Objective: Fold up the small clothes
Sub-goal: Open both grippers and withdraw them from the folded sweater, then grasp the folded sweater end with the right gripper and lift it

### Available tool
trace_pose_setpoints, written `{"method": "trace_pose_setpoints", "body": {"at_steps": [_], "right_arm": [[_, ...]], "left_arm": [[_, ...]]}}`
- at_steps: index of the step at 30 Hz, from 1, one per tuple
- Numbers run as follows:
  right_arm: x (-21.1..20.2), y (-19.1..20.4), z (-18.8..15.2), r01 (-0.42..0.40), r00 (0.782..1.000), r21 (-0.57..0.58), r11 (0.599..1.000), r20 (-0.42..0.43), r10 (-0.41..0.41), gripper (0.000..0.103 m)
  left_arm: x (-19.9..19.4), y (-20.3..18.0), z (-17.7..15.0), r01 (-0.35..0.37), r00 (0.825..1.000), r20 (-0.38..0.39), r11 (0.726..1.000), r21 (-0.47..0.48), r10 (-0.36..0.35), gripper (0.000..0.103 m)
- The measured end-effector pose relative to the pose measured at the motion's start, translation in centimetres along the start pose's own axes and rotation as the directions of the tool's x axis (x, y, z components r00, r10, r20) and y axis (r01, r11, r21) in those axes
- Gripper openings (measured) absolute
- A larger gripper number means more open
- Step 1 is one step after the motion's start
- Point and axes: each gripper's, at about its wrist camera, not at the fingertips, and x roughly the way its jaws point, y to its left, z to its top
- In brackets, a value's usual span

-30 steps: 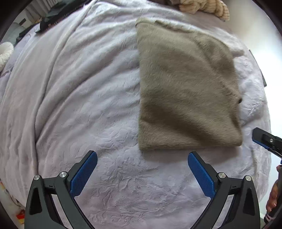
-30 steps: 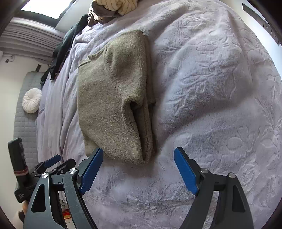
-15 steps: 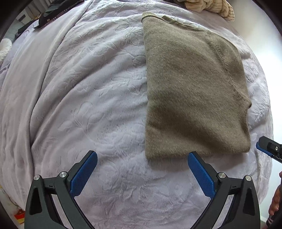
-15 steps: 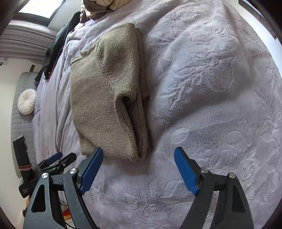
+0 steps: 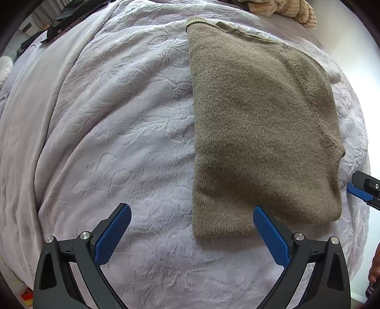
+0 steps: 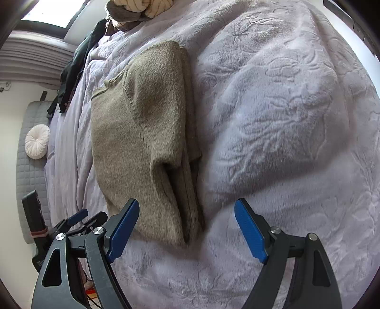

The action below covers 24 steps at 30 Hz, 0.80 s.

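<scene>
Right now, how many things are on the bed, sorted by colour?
Olive-brown: 1, the folded olive-brown knitted sweater.
Cream: 1, the heap of cream striped clothes at the far end.
Dark: 1, the dark green and plaid garment along the far edge.
White: 1, the round white pleated cushion.
Lilac: 1, the embossed lilac blanket under them all.
Total: 5.

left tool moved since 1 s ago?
Yes. The left tool has closed in on the sweater, whose near hem now lies between its fingers; the sweater looks unmoved on the blanket.
</scene>
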Motion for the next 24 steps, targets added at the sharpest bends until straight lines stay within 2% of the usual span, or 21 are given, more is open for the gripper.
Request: {"method": "trace_pose_setpoints", "body": {"at_steps": [4,8,15,20,24], "right_arm": [[0.4,-0.4,0.6,-0.011,1.0,0.015,1.0,-0.003,0.011,0.085],[0.3,-0.5,1.4,-0.042,0.999,0.015,0.999,0.011,0.042,0.085],[0.7,-0.2,4.1,-0.098,0.994,0.004,0.995,0.048,0.098,0.085],[1.9,0.2,6.3,-0.139,0.989,0.002,0.99,0.049,0.139,0.085],[3.7,0.3,7.5,-0.156,0.988,-0.014,0.988,0.011,0.156,0.085]], "left_arm": [[0.2,0.3,0.9,0.007,1.0,0.015,1.0,-0.005,-0.007,0.103],[0.1,1.7,2.6,0.054,0.997,0.056,0.997,-0.047,-0.051,0.103],[2.2,4.1,6.3,0.069,0.997,0.041,0.992,-0.108,-0.065,0.103],[3.2,4.6,9.2,0.124,0.991,0.058,0.985,-0.12,-0.118,0.103],[4.3,3.7,11.0,0.188,0.981,0.053,0.978,-0.085,-0.184,0.103]]}}
